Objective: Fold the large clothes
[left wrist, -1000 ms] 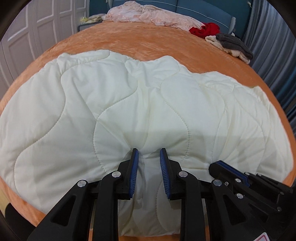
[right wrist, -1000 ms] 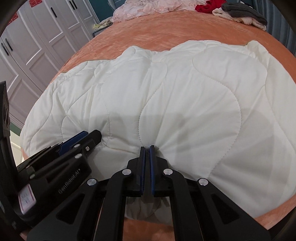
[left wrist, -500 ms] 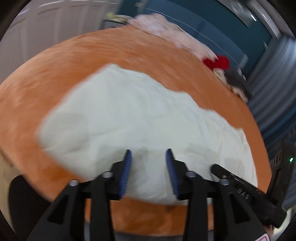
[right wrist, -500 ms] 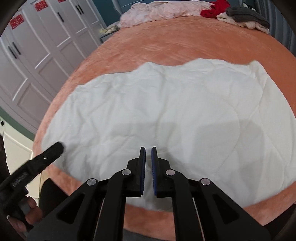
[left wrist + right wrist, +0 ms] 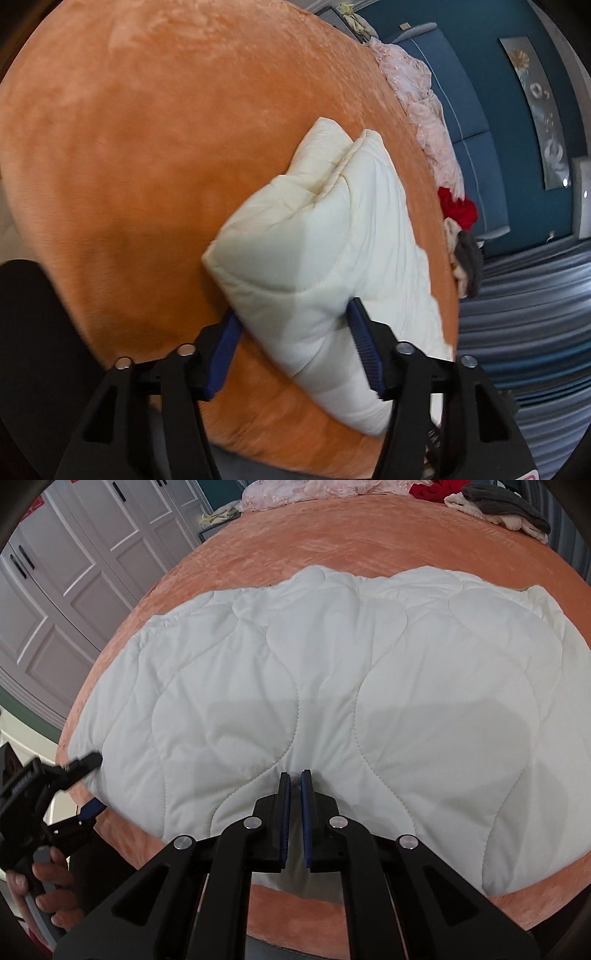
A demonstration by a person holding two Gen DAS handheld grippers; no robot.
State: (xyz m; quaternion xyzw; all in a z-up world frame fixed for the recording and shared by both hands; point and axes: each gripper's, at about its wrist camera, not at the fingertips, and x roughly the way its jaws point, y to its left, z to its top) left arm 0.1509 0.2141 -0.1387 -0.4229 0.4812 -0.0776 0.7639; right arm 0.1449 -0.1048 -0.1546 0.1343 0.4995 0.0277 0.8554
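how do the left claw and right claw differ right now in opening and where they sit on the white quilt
The left claw is spread wide, with the thick folded left end of the white quilt between its blue pads. The right claw is nearly closed, pinching a thin bit of the quilt's near edge around its middle. In the right wrist view the left claw sits at the quilt's left corner, off to the side. Both are black with blue pads and work the same quilt on the orange bed.

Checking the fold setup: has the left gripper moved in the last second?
Yes. In the right wrist view the left gripper has slid left along the quilt, from beside the right gripper to the quilt's left corner.
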